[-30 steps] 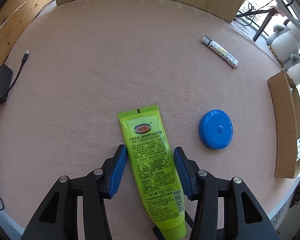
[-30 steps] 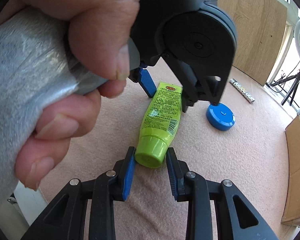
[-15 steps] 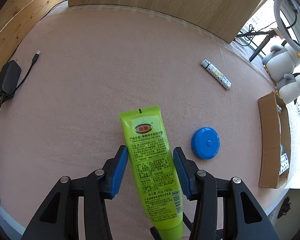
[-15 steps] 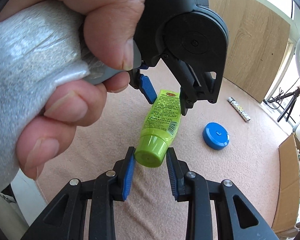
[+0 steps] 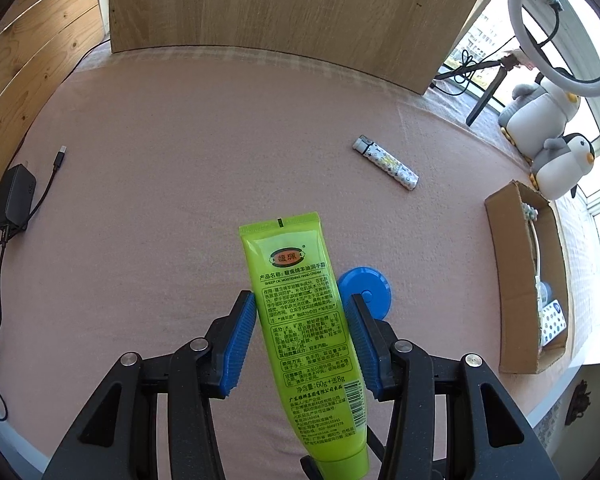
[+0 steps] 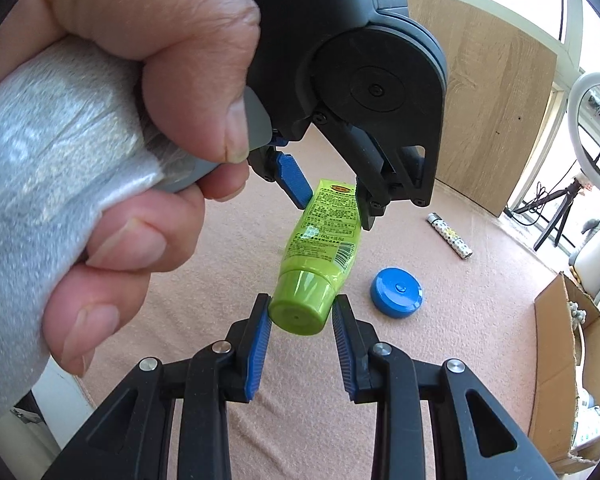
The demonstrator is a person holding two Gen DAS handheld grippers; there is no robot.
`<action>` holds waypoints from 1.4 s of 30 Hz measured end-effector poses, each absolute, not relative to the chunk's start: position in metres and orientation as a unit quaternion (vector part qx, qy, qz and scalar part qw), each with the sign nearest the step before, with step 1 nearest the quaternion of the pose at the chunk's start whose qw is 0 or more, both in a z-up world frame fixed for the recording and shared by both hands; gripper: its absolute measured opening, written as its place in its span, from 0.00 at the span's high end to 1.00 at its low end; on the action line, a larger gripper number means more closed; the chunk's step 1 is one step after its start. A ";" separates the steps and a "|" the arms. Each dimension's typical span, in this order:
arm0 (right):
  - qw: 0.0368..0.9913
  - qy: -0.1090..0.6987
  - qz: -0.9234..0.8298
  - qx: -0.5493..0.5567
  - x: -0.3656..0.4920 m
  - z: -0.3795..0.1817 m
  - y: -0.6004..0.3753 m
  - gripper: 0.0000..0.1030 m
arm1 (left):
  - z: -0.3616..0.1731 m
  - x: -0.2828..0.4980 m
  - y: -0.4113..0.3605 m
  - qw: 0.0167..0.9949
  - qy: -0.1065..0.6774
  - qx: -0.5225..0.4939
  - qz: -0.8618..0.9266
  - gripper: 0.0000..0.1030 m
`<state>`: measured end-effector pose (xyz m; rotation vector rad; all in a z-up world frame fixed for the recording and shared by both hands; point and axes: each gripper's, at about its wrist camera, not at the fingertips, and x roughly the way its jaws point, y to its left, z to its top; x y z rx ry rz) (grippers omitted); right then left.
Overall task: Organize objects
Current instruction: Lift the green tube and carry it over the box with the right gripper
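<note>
Jaws first, from the left wrist view: our left gripper (image 5: 302, 336) is partly closed around the body of the green hand cream tube (image 5: 300, 304), the blue pads at its sides, though we cannot tell whether both press it. The tube looks lifted off the pink tabletop (image 5: 180, 168), its crimped end pointing away from us. Right of the tube lie a blue round case (image 5: 370, 288), a patterned lighter (image 5: 386, 163) farther off, and an open cardboard box (image 5: 512, 280) at the tabletop's right edge.

From the right wrist view, our right gripper (image 6: 302, 320) brackets the tube's cap (image 6: 302, 304); the left pad touches, the right shows a sliver of gap. We should keep the tube level and clear the case on the way to the box.
</note>
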<state>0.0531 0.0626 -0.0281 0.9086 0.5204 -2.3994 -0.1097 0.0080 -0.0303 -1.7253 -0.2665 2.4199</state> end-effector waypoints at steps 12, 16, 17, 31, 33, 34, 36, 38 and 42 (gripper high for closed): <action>0.198 0.161 -0.907 0.336 0.024 -0.024 0.124 0.74 | -0.017 -0.126 0.099 0.144 -0.047 -0.565 0.811 0.51; 0.171 0.151 -0.915 0.332 0.016 -0.019 0.148 0.74 | -0.006 -0.129 0.136 0.170 -0.028 -0.558 0.812 0.51; 0.163 0.150 -0.917 0.332 0.021 -0.015 0.152 0.74 | -0.003 -0.130 0.146 0.177 -0.023 -0.556 0.812 0.51; 0.068 0.114 -0.934 0.331 0.000 0.000 0.268 0.74 | 0.020 -0.126 0.301 0.263 0.028 -0.544 0.796 0.53; 0.056 0.109 -0.935 0.333 0.000 0.000 0.283 0.74 | 0.019 -0.124 0.320 0.274 0.036 -0.544 0.793 0.53; 0.049 0.107 -0.935 0.334 -0.001 0.000 0.290 0.74 | 0.019 -0.123 0.329 0.279 0.040 -0.543 0.791 0.53; 0.036 0.102 -0.936 0.335 -0.004 0.000 0.302 0.74 | 0.019 -0.122 0.345 0.289 0.047 -0.542 0.788 0.53; 0.024 0.097 -0.936 0.336 -0.004 -0.001 0.314 0.74 | 0.019 -0.120 0.360 0.298 0.053 -0.539 0.786 0.53; 0.002 0.088 -0.937 0.337 -0.007 -0.001 0.334 0.74 | 0.020 -0.120 0.380 0.315 0.056 -0.532 0.784 0.53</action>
